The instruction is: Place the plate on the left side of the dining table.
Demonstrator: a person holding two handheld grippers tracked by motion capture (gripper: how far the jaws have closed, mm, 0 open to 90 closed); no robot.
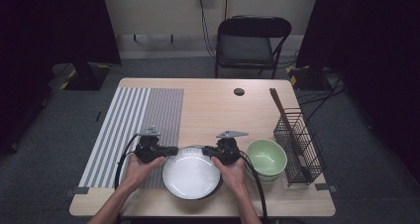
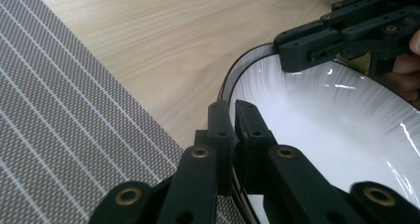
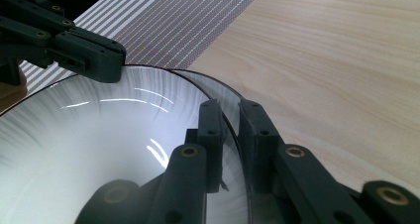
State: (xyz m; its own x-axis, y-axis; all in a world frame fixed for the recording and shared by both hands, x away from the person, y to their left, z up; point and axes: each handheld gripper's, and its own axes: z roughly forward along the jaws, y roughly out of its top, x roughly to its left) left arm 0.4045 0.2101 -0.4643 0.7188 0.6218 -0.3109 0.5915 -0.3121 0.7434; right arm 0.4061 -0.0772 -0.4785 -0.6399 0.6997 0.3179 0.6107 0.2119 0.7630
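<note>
A white plate (image 1: 190,173) with a dark rim is near the front edge of the wooden table (image 1: 218,105), held from both sides. My left gripper (image 1: 173,150) is shut on its left rim. In the left gripper view the jaws (image 2: 233,110) pinch the plate's edge (image 2: 322,120), and the right gripper (image 2: 297,50) shows across the plate. My right gripper (image 1: 207,151) is shut on the right rim. In the right gripper view its jaws (image 3: 230,110) clamp the plate's edge (image 3: 99,135), with the left gripper (image 3: 99,65) opposite.
Two stacked green bowls (image 1: 266,157) stand just right of the plate. Beyond them a black wire basket (image 1: 299,147) holds a long wooden stick. A striped grey placemat (image 1: 133,125) covers the table's left part. A black folding chair (image 1: 250,40) stands behind the table.
</note>
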